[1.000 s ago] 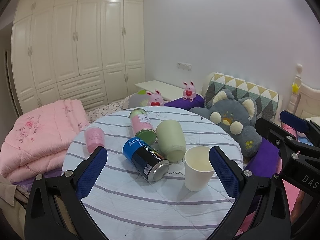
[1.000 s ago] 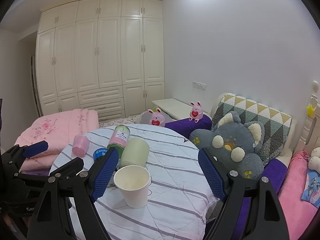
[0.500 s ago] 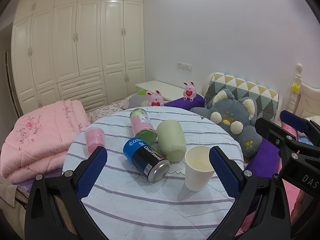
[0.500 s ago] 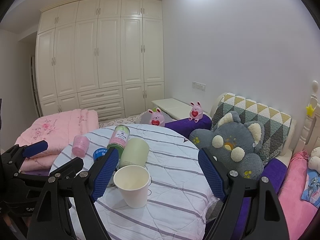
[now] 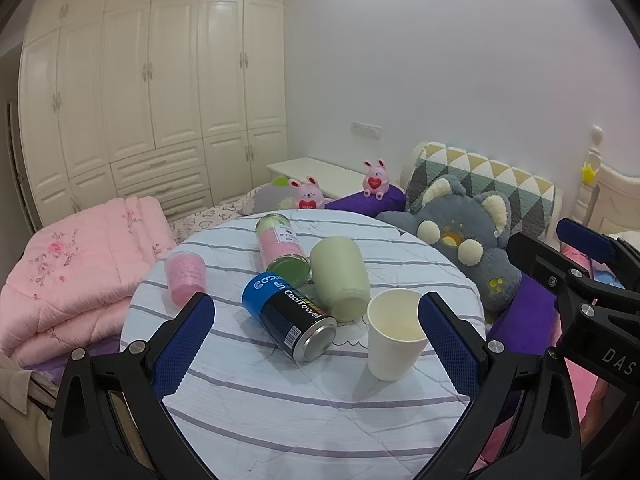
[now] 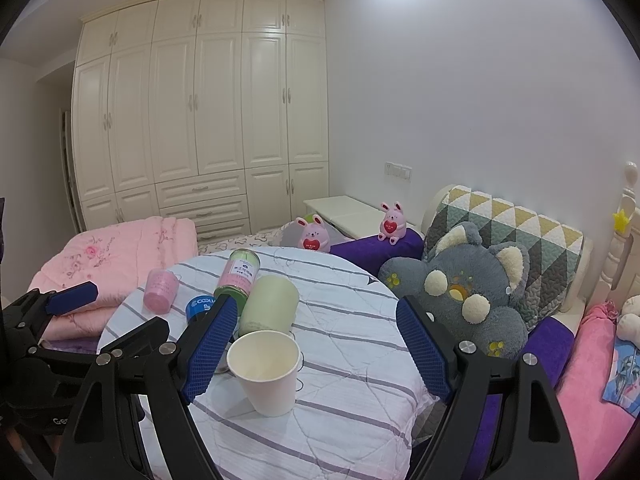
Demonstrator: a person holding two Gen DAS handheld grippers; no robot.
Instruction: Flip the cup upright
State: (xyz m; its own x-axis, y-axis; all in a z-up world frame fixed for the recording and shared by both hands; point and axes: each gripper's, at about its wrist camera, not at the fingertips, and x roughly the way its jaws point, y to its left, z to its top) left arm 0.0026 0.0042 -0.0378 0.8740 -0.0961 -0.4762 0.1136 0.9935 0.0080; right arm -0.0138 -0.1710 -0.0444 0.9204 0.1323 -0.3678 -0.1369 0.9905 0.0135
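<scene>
— Two grippers up, both with fingers spread wide, pinching nothing. Left gripper (image 5: 316, 334) hangs over the near edge of the surface (image 5: 304, 412); right gripper (image 6: 316, 354) hangs off to its right side.

— And the cup?

— White paper cup (image 5: 395, 334) standing near the right edge, mouth up, seemingly nothing inside. Just beside the green cup (image 5: 340, 276), which lies on its side with its mouth toward the cameras. Framed between the right fingers (image 6: 210, 346) in the right wrist view, but not touched.

— So, done or not?

— Judged done for the white cup: upright, free, steady on the striped cloth. If the green cup counts too, then unfinished. Cannot tell from the task line which one is meant.

— Anything else lying flat?

— Blue can (image 5: 290, 316) on its side, touching or nearly touching the green cup. Pink tube (image 5: 282, 252) behind, also down. Small pink pot (image 5: 185, 276) well apart to the left, apparently tipped over.

— Left to do, then?

— Probably only a retreat of both grippers. Otherwise, a grasp across the green cup's body, with care for the can crowding it and the white cup close at its mouth.
</scene>
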